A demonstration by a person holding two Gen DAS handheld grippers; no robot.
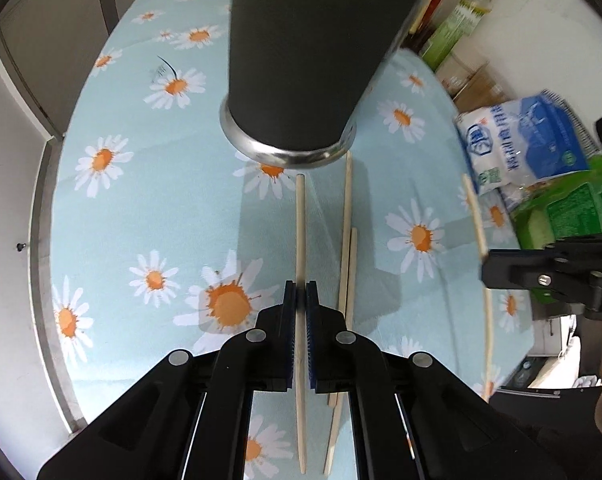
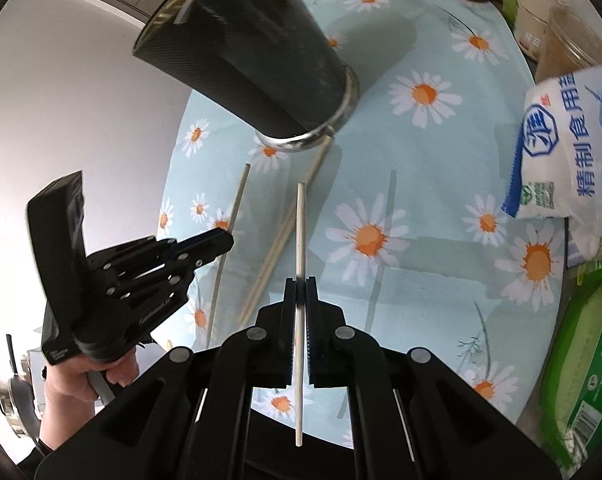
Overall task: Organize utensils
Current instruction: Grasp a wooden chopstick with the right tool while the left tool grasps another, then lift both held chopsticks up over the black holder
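So I've got one wooden chopstick (image 1: 300, 232) pinched tight in my left tongs (image 1: 300, 292) and another chopstick (image 2: 300, 232) clamped in my right tongs (image 2: 300, 288), both held above the table. Two more chopsticks (image 1: 347, 240) lie on the daisy-print tablecloth (image 1: 141, 200) by the black holder (image 1: 301, 60).

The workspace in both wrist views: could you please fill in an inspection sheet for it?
Surface: daisy cloth over a table.
Job's things: black holder upright; two chopsticks lying beside it.
Clutter: salt bag, green packs, bottles along one edge.
Grippers: left gripper shut on a chopstick; right gripper shut on another.
Cables: nothing seen.
Surroundings: white wall.
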